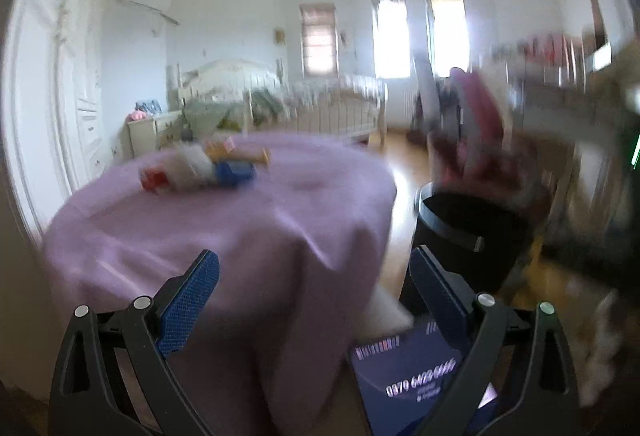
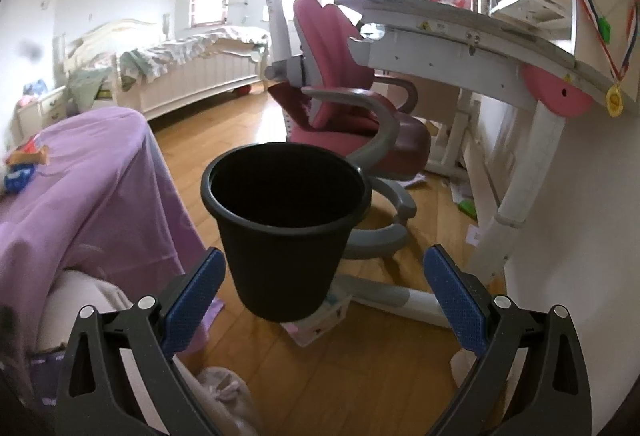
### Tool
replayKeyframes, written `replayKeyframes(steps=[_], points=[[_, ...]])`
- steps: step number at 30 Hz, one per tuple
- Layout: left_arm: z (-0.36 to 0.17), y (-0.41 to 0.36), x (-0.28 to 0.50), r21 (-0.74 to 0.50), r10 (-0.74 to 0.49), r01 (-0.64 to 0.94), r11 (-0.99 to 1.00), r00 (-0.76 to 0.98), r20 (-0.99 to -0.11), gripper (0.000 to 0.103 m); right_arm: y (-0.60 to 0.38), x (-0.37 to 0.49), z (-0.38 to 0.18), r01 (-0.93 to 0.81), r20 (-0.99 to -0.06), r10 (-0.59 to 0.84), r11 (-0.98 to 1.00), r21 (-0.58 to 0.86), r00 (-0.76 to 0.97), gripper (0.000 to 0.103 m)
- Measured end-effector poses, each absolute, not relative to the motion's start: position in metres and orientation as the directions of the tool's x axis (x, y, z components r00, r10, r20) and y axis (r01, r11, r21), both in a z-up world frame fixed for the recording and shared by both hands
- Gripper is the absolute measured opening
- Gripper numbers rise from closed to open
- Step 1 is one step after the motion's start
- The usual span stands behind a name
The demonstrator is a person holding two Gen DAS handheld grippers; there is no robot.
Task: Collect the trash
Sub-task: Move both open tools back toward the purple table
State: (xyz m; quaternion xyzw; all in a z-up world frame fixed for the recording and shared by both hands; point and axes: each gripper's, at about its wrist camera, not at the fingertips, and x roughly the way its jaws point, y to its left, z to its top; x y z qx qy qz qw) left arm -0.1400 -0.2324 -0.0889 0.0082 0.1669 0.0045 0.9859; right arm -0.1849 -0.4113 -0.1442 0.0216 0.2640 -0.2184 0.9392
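A small pile of trash (image 1: 200, 168) lies on the purple-covered table (image 1: 224, 236): a red-and-white wrapper, white crumpled paper, a blue packet and an orange piece. It also shows at the left edge of the right wrist view (image 2: 22, 164). My left gripper (image 1: 316, 296) is open and empty, over the table's near edge, short of the pile. A black trash bin (image 2: 286, 224) stands on the wooden floor right of the table; it also shows blurred in the left wrist view (image 1: 464, 236). My right gripper (image 2: 324, 288) is open and empty, just before the bin.
A pink desk chair (image 2: 344, 104) stands behind the bin, next to a white and pink desk (image 2: 480, 48). A dark blue box (image 1: 404, 376) sits below the table edge. Papers and a small box (image 2: 320, 320) lie on the floor. A bed (image 2: 192, 64) stands at the back.
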Motion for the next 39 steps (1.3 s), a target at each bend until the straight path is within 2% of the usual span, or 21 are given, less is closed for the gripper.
replayKeyframes(steps=[3, 5, 10, 17, 19, 25, 29, 36, 39], points=[[-0.050, -0.198, -0.155, -0.090, 0.008, -0.030, 0.996, 0.973, -0.230, 0.097, -0.419, -0.182, -0.145, 0.440, -0.522, -0.396, 0.897, -0.043, 0.755, 0.098], [-0.036, -0.178, -0.157, -0.141, 0.012, -0.042, 0.989, 0.977, -0.211, 0.098, -0.422, -0.177, -0.145, 0.439, -0.537, -0.379, 0.898, -0.018, 0.753, 0.098], [-0.020, -0.139, -0.151, -0.192, 0.063, -0.105, 0.976, 0.975, -0.212, 0.098, -0.418, -0.149, -0.138, 0.379, -0.571, -0.299, 0.925, 0.023, 0.764, 0.098], [-0.023, -0.112, -0.129, -0.241, 0.077, -0.137, 0.961, 0.967, -0.242, 0.098, -0.383, -0.113, -0.113, 0.329, -0.517, -0.271, 0.944, 0.023, 0.812, 0.098], [-0.028, -0.115, -0.124, -0.253, 0.047, -0.108, 0.961, 0.970, -0.238, 0.098, -0.368, -0.107, -0.113, 0.333, -0.497, -0.305, 0.942, -0.034, 0.813, 0.098], [-0.048, -0.158, -0.116, -0.161, -0.060, 0.028, 0.987, 0.978, -0.198, 0.098, -0.351, -0.108, -0.134, 0.320, -0.510, -0.338, 0.939, -0.124, 0.791, 0.098], [-0.069, -0.193, -0.112, -0.123, -0.109, 0.083, 0.989, 0.969, -0.220, 0.098, -0.354, -0.121, -0.142, 0.338, -0.511, -0.359, 0.931, -0.138, 0.781, 0.098], [-0.097, -0.224, -0.113, -0.094, -0.100, 0.074, 0.993, 0.940, -0.326, 0.098, -0.360, -0.156, -0.145, 0.302, -0.499, -0.332, 0.943, -0.143, 0.800, 0.098], [-0.100, -0.228, -0.119, -0.067, -0.064, 0.045, 0.997, 0.942, -0.329, 0.098, -0.371, -0.170, -0.138, 0.319, -0.486, -0.321, 0.943, -0.090, 0.813, 0.098]])
